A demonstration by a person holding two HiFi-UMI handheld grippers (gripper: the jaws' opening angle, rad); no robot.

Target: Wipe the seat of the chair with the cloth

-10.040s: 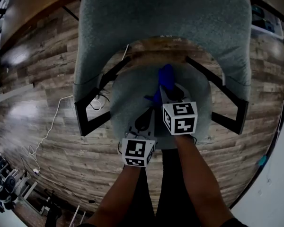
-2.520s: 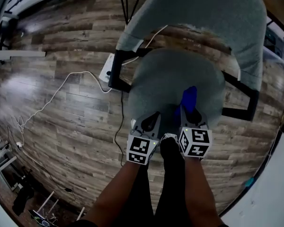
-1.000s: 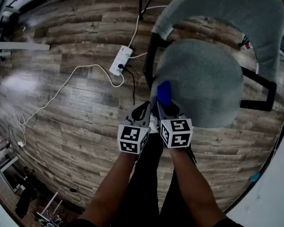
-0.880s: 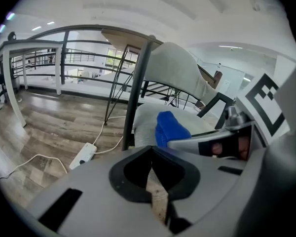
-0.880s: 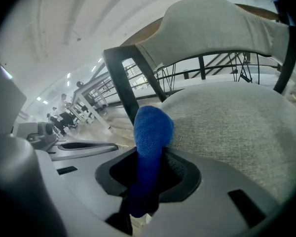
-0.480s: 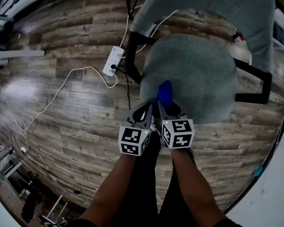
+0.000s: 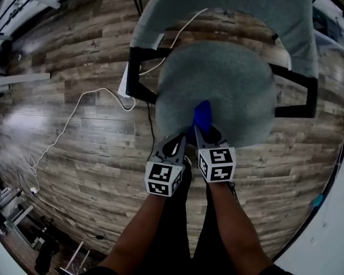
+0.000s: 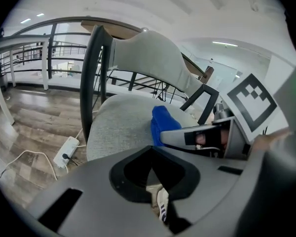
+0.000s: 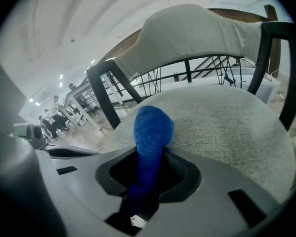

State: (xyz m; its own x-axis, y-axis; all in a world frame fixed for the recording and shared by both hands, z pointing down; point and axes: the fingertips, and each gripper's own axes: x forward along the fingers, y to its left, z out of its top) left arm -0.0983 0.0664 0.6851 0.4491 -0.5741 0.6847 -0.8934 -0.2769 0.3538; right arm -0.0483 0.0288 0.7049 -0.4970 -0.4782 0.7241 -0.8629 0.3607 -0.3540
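The chair's round grey seat (image 7: pixel 229 76) lies ahead of me, its grey backrest (image 7: pixel 229 4) beyond it. My right gripper (image 7: pixel 204 132) is shut on a blue cloth (image 7: pixel 202 114), which rests on the front part of the seat. In the right gripper view the cloth (image 9: pixel 153 127) bulges out between the jaws over the seat (image 9: pixel 227 122). My left gripper (image 7: pixel 179 139) hangs just left of it at the seat's front edge, shut with nothing in it. From the left gripper view the cloth (image 8: pixel 162 122) shows to the right, on the seat (image 8: pixel 121 125).
Black armrest frames (image 7: pixel 139 73) (image 7: pixel 303 96) flank the seat. A white power strip (image 7: pixel 124 86) and a white cable (image 7: pixel 69 125) lie on the wooden floor to the left. My legs and a shoe (image 8: pixel 163 209) are right below the grippers.
The cloth has slid from the seat's front left edge toward the front middle. Ten seconds ago it lay deeper on the seat, near the backrest.
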